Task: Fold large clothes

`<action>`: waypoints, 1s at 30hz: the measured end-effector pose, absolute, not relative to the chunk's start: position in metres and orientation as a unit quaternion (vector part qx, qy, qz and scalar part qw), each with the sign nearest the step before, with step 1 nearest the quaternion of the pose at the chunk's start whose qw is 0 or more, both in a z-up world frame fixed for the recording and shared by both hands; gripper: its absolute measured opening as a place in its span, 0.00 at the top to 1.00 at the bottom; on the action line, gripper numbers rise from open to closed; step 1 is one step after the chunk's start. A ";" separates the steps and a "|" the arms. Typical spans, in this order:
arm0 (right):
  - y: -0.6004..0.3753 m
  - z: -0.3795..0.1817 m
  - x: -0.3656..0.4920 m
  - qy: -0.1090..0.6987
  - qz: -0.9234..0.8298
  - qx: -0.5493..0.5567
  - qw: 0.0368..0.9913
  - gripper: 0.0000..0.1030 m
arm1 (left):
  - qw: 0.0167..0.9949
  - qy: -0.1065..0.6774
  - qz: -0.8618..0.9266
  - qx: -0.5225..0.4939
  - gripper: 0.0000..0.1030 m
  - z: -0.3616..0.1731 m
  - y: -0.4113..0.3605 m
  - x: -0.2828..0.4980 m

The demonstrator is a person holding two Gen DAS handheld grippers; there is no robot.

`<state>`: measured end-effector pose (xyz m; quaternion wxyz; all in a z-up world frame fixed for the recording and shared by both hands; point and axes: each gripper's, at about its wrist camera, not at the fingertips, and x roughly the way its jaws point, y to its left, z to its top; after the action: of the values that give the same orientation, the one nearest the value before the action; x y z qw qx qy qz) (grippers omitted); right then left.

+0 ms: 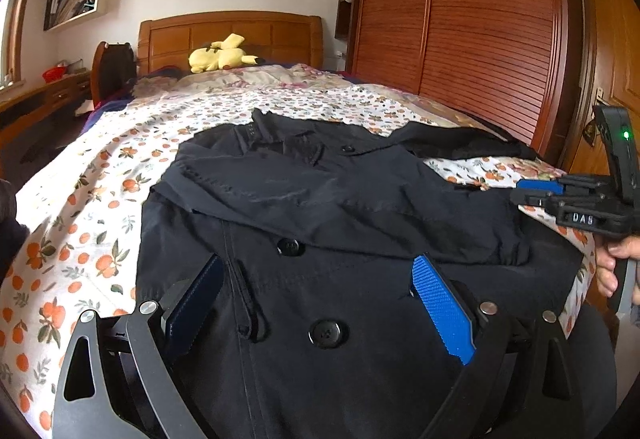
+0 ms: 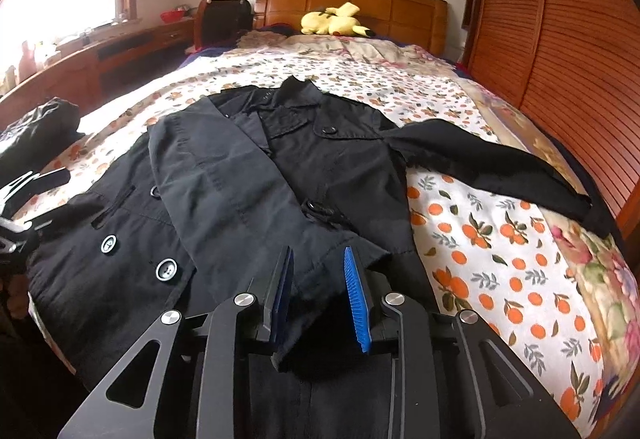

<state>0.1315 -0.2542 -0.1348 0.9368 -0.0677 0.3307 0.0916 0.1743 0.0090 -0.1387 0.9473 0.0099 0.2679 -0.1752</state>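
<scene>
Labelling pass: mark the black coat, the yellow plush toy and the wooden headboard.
black coat (image 2: 248,191): right wrist view, folded-over sleeve.
yellow plush toy (image 1: 218,57): left wrist view, its body.
wooden headboard (image 2: 400,9): right wrist view, panel right of the toy.

The left gripper (image 1: 316,299) points forward and somewhat downward over the near edge of the bed, its two blue-padded fingers (image 1: 442,309) spread wide apart with nothing pinched between them. The right gripper (image 2: 320,291) tilts down near the same edge, jaws narrowly parted; dark cloth sits in the gap between its pads (image 2: 357,303), and no pad visibly presses on it. In the left wrist view the right gripper reaches in from the right side, level with the bed's edge, held by a hand (image 1: 612,267) whose fingers curl round its handle
</scene>
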 end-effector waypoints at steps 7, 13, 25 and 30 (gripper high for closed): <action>-0.246 -0.127 0.141 0.325 0.116 -0.083 0.935 0.66 | 0.953 0.258 -0.158 0.009 0.06 -0.117 0.013 0.184; -0.242 -0.141 0.159 0.343 0.130 -0.095 0.925 0.65 | 0.954 0.256 -0.155 0.015 0.06 -0.107 0.006 0.200; -0.262 -0.186 0.177 0.394 0.135 -0.082 0.905 0.65 | 0.950 0.253 -0.180 0.035 0.06 -0.107 -0.041 0.243; -0.268 -0.174 0.173 0.390 0.140 -0.066 0.908 0.65 | 0.946 0.253 -0.195 0.053 0.06 -0.124 -0.064 0.258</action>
<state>0.1735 -0.2680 -0.1744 0.9077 -0.0660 0.3901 0.1398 0.2577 -0.0635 -0.1243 0.9462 0.0526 0.2531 -0.1947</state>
